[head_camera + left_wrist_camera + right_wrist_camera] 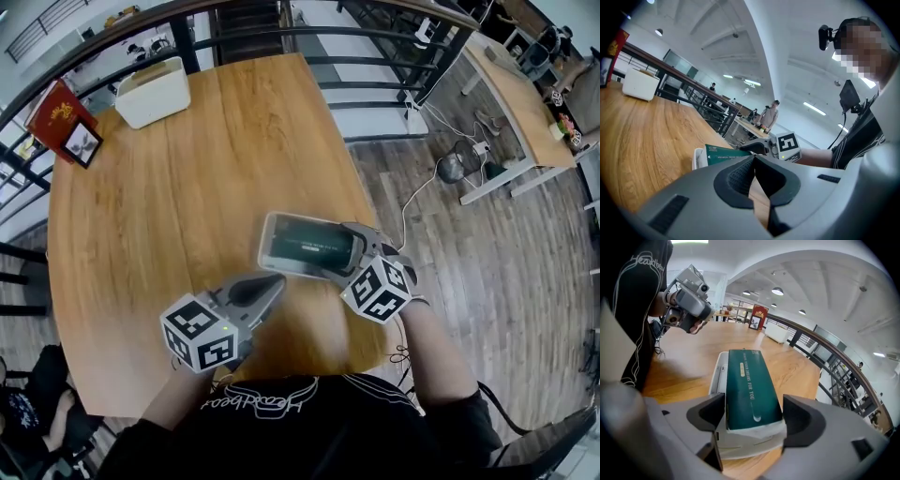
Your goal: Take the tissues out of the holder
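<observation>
Wooden table is topped by a white holder, in which the green tissue pack is laid. The pack's end is flanked by the 2 spread jaws of the right gripper; the left gripper is pressed together, empty.

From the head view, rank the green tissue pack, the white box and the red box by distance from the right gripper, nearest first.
1. Green tissue pack, between the right gripper's open jaws.
2. White box, far end of the table.
3. Red box, far left corner.
</observation>
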